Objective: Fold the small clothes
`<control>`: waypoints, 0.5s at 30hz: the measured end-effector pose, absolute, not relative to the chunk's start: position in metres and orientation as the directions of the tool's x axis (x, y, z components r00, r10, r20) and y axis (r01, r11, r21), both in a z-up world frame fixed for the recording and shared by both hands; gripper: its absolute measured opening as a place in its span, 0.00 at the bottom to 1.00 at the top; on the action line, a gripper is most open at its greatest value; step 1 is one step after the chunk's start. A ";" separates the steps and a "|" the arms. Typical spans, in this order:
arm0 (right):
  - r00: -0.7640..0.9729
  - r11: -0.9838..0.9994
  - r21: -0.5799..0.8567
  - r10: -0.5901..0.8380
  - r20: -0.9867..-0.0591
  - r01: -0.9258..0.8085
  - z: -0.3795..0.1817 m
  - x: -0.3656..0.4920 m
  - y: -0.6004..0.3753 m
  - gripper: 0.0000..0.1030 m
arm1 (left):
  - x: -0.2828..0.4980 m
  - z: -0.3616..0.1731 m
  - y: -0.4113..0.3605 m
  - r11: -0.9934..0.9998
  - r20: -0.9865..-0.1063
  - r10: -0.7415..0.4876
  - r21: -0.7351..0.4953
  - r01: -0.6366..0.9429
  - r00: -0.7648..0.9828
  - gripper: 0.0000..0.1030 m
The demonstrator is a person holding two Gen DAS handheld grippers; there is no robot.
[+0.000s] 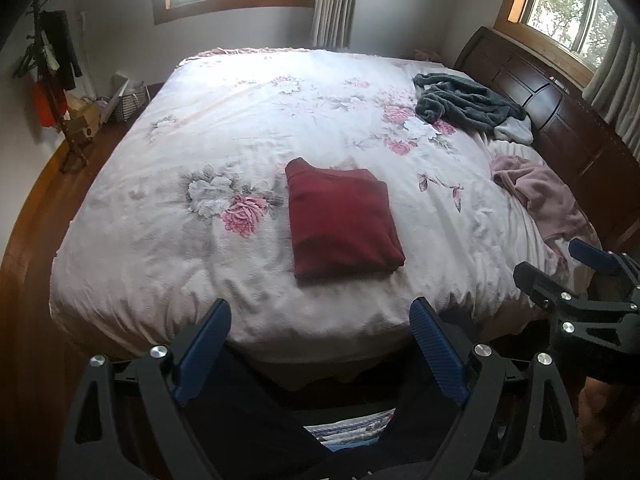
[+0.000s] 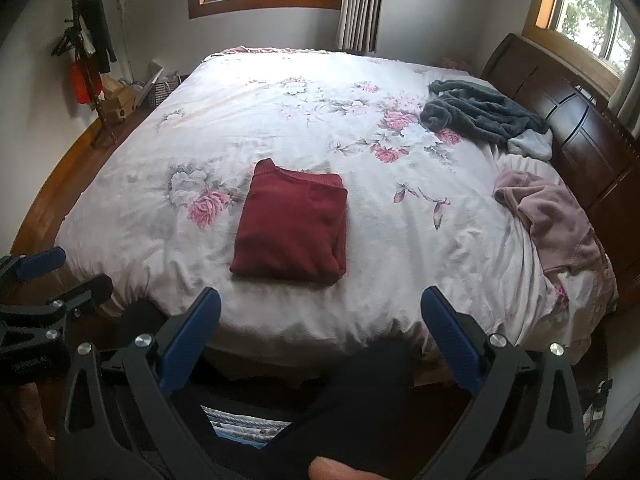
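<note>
Sweater (image 1: 344, 222) lies folded beyond both gaping tools.

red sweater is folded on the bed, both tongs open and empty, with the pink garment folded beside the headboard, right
Not quite: the pink garment lies crumpled, not folded, as the right wrist view shows. The red sweater is folded on the bed, and the left tongs and right tongs are open and empty.

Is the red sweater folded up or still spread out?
Folded. The red sweater lies as a neat rectangle with layered edges on the flowered bedspread. Neither open hand-held gripper touches it.
</note>
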State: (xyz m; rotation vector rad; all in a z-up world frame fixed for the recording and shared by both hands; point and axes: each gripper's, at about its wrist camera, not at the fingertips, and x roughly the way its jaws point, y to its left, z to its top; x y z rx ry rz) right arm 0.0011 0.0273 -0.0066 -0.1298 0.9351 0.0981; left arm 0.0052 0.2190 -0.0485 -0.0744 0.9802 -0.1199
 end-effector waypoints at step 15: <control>0.595 0.990 -0.066 0.024 -0.803 -0.128 -0.015 0.000 0.025 0.97 | 0.003 -0.053 0.213 0.989 -0.821 -0.145 -0.128 0.069 0.552 0.88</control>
